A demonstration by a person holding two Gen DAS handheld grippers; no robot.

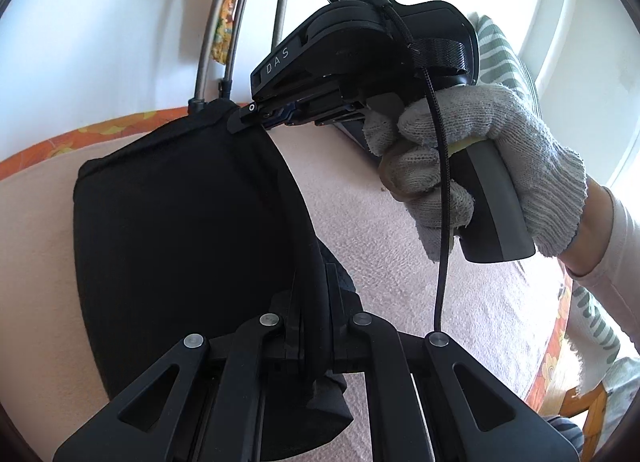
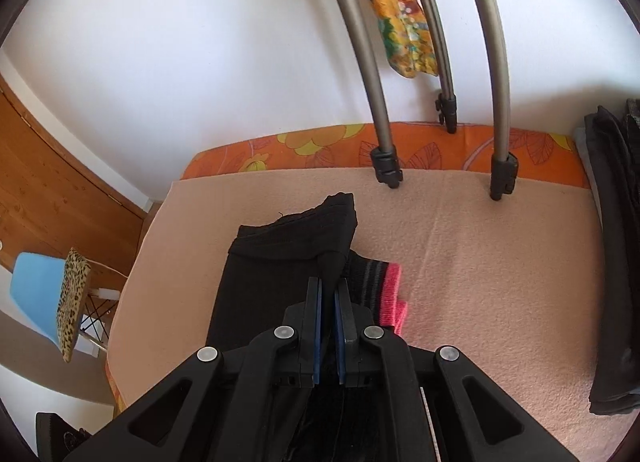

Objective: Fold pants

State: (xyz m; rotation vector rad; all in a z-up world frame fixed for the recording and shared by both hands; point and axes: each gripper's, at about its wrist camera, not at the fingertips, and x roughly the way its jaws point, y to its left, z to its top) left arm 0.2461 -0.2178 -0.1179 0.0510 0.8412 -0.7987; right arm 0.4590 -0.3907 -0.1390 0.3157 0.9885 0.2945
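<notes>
Black pants (image 1: 180,221) lifted off pink blanket (image 1: 460,302), centre frame: left gripper (image 1: 316,326) and right gripper (image 2: 329,302) jaws pinching one edge, likely to carry a fold across.

Black pants (image 2: 276,270), partly folded, lie on the pink blanket, 1 edge lifted.
</notes>
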